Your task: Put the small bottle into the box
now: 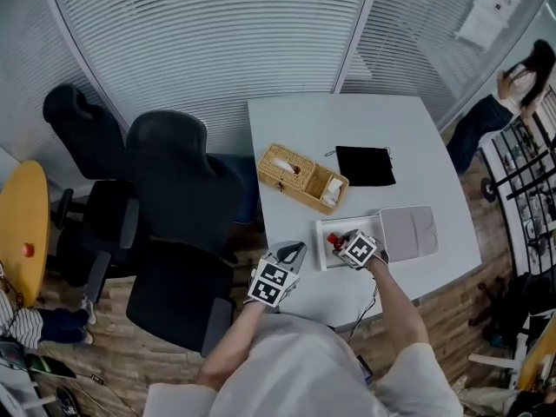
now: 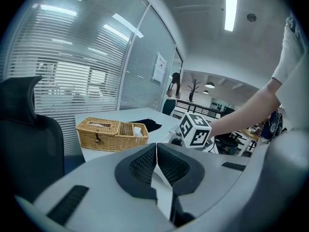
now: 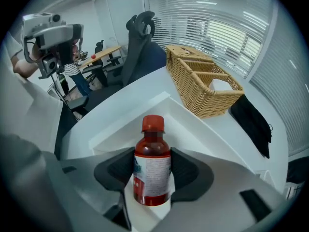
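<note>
My right gripper (image 3: 152,159) is shut on the small bottle (image 3: 152,178), an upright bottle of red liquid with a red cap and a white label. It hangs just above the open white box (image 3: 126,114) on the table. In the head view the bottle (image 1: 334,242) shows red over the box (image 1: 323,257), with the right gripper (image 1: 341,243) at the box's middle. The box's grey lid (image 1: 408,233) lies open to the right. My left gripper (image 1: 291,252) hovers left of the box near the table's front edge; its jaws (image 2: 156,151) are shut on nothing.
A wicker basket (image 1: 300,176) holding tissues stands behind the box, with a black cloth (image 1: 365,165) to its right. Dark office chairs (image 1: 174,198) crowd the table's left side. A person (image 1: 512,85) stands far off at the right. Blinds cover the glass wall behind.
</note>
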A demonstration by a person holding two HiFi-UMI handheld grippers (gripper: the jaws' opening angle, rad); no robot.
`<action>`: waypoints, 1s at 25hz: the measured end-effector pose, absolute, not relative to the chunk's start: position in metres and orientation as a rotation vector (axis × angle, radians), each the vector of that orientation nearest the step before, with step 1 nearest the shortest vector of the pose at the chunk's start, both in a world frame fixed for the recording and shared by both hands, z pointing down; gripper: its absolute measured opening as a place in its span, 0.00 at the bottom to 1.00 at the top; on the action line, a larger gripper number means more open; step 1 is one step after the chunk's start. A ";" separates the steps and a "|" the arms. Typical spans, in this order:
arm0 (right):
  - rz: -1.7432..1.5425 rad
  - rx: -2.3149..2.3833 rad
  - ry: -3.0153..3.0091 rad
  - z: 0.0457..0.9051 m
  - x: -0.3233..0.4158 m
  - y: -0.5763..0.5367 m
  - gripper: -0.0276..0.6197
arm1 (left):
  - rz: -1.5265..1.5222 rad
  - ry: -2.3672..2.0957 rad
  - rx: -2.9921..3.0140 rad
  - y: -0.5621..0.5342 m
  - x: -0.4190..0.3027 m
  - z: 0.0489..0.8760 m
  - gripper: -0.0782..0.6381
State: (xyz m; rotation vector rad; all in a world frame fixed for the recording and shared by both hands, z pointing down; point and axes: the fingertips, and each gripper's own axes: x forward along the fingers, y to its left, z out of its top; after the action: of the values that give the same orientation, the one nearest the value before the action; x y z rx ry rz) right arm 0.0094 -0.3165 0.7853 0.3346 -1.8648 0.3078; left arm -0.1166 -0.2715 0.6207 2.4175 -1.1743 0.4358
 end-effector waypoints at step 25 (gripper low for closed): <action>0.330 0.284 -1.796 0.802 0.020 -0.305 0.42 | 0.427 -1.205 2.401 -0.275 -0.119 0.619 0.15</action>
State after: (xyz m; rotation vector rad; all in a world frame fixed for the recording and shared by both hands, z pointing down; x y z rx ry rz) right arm 0.0199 -0.3054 0.8025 0.2838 -1.7965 0.3304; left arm -0.1188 -0.2750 0.6186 2.4013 -1.2046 0.4269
